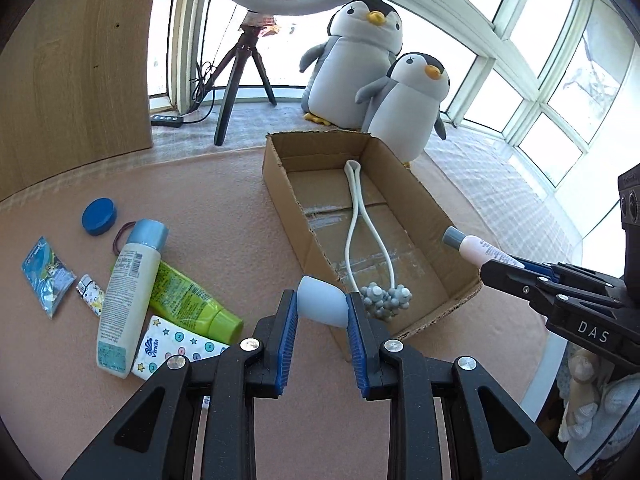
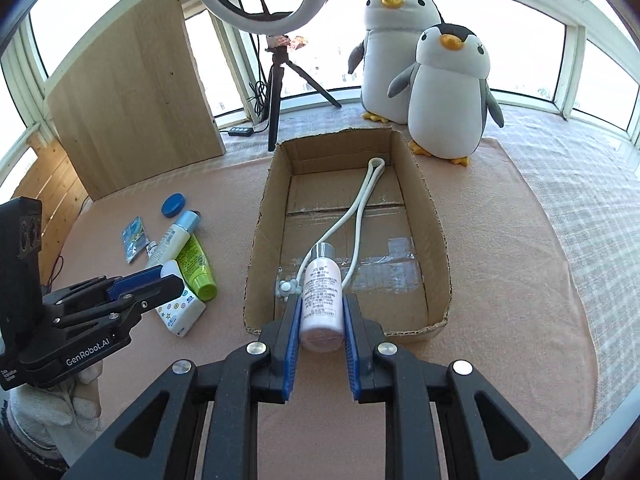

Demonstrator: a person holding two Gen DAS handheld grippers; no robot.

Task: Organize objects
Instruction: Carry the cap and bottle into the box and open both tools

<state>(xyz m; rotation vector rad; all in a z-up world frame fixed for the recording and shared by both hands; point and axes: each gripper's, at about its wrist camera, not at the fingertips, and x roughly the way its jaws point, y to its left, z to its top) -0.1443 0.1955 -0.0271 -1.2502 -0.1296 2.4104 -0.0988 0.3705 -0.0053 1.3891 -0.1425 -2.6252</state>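
Observation:
My left gripper (image 1: 323,307) is shut on a pale blue rounded object (image 1: 322,306), held just outside the near left corner of the open cardboard box (image 1: 280,184). My right gripper (image 2: 322,320) is shut on a small pink bottle with a grey cap (image 2: 321,296), held over the box's near end (image 2: 344,330); the bottle also shows in the left wrist view (image 1: 476,247). A white looped massager with grey knobbed balls (image 1: 360,216) lies inside the box. Loose items lie on the pink cloth to the left: a white lotion bottle (image 1: 128,296), a green tube (image 1: 188,300), a tissue pack (image 1: 172,348).
A blue round lid (image 1: 99,216), a sachet (image 1: 47,276), a small patterned lighter-like item (image 1: 91,294) and a hair band lie at the left. Two plush penguins (image 2: 448,92) stand behind the box. A ring light on a tripod (image 2: 276,92) and a wooden board (image 2: 132,96) stand at the back left.

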